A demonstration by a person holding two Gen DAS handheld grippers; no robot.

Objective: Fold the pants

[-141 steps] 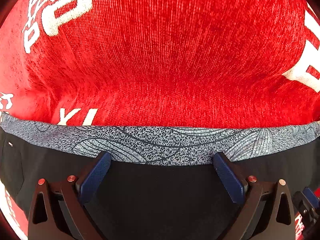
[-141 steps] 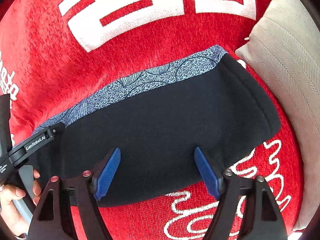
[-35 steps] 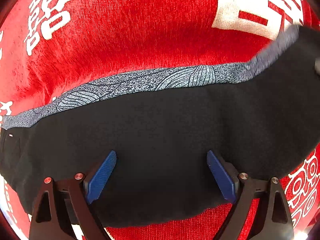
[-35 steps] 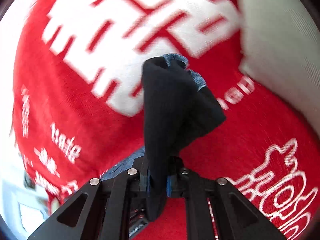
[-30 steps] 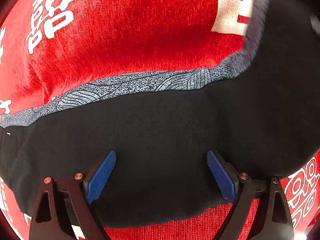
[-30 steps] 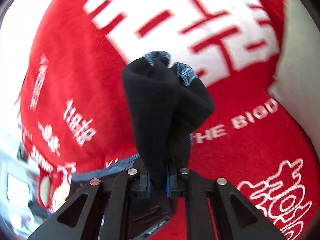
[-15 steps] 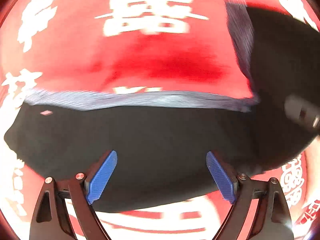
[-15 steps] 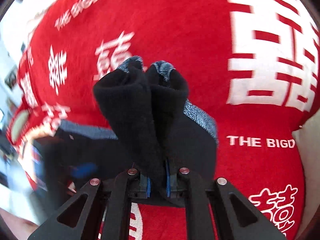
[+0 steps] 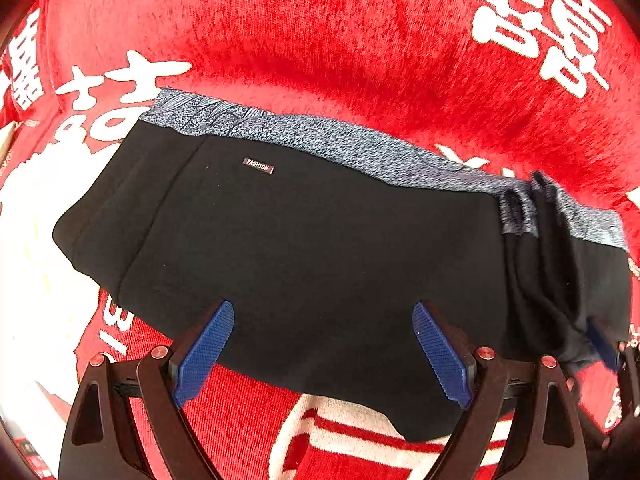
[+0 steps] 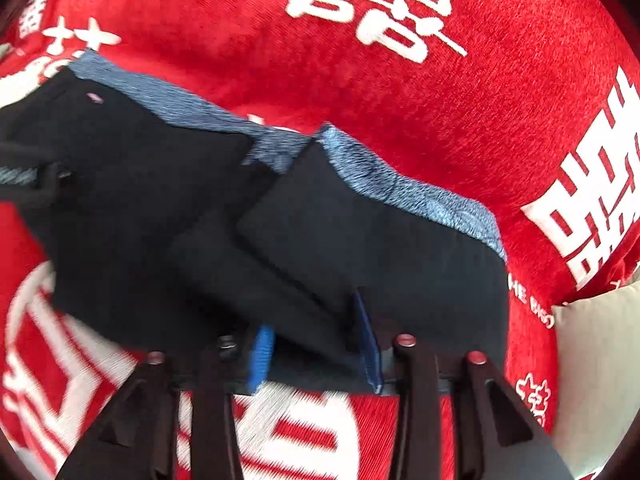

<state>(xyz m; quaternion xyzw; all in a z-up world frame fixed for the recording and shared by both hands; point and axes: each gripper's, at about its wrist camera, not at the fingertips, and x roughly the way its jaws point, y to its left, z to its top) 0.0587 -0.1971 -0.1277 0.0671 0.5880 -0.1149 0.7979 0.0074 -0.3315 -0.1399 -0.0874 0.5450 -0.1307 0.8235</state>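
Note:
The black pants [image 9: 320, 248] with a blue-grey patterned side stripe [image 9: 332, 140] lie folded across the red blanket, a small "FASHION" label on top. My left gripper [image 9: 324, 344] is open, hovering over the near edge of the pants and holding nothing. My right gripper [image 10: 316, 344] has its blue pads parted, with the folded-over end of the pants [image 10: 320, 224] lying between them. That end rests on top of the rest of the pants. The right gripper also shows at the right edge of the left wrist view [image 9: 604, 344].
A red blanket [image 9: 360, 48] with white characters covers the whole surface under the pants. A pale grey cushion [image 10: 600, 360] sits at the right edge in the right wrist view.
My right gripper carried the end of the pants over to the left and laid it on the rest, then parted its pads. My left gripper drew back a little, still open.

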